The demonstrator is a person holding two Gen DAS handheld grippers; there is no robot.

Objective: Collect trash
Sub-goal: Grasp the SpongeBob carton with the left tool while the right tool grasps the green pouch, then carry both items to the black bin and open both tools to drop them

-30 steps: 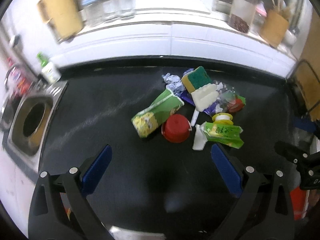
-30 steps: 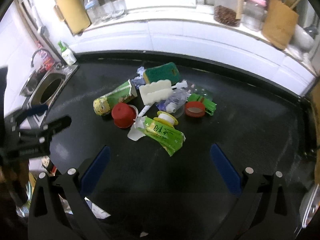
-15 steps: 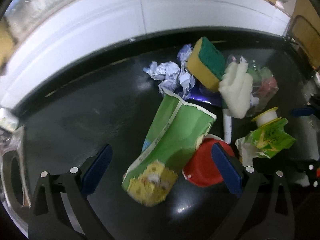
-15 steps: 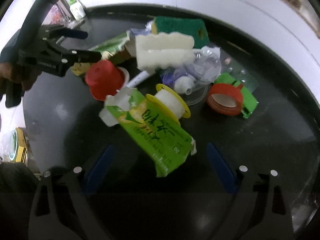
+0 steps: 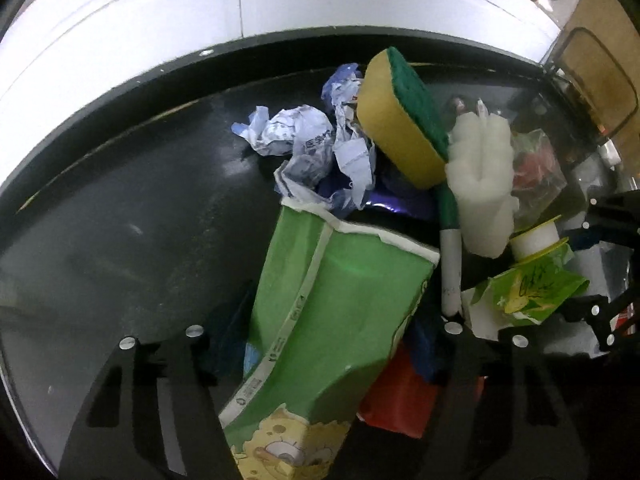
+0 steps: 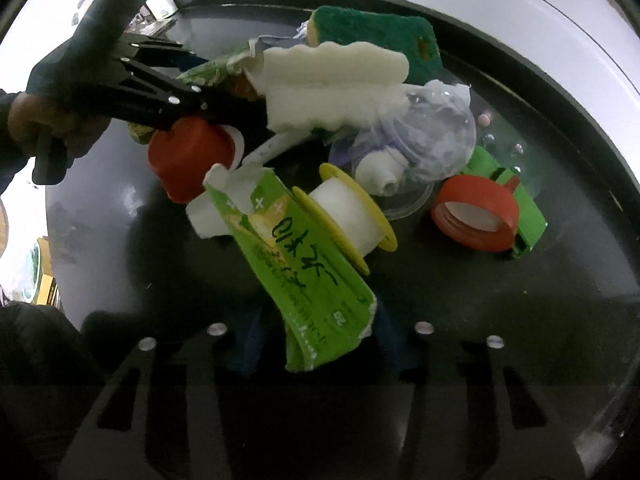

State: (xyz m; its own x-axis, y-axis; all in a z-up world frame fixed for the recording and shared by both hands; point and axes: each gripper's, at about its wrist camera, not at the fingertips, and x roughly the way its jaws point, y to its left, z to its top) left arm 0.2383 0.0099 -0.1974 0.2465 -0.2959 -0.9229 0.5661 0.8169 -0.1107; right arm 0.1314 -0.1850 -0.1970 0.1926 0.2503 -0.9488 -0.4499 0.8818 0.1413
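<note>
A green drink carton (image 5: 340, 300) with a cartoon face lies between the jaws of my left gripper (image 5: 328, 340). The jaws are closing and both blue pads lie against the carton's sides. In the right wrist view a crumpled green pouch (image 6: 304, 264) sits between the jaws of my right gripper (image 6: 316, 336). These jaws are closing too, with a gap still showing on the pouch's left side. Both pieces belong to a trash pile on the black countertop (image 5: 120, 220). A red cup (image 6: 188, 156) lies beside the carton.
The pile also holds a yellow-green sponge (image 5: 400, 120), a white foam piece (image 5: 480, 176), crumpled paper (image 5: 304, 140), a yellow-rimmed tape roll (image 6: 348, 216), a red cap (image 6: 476, 216) and clear plastic (image 6: 424, 136). A white tiled wall (image 5: 160, 20) runs behind. A hand (image 6: 36, 120) holds the left gripper.
Both grippers have dropped close over the pile and narrowed. The left now brackets the green carton and the right brackets the green pouch.
</note>
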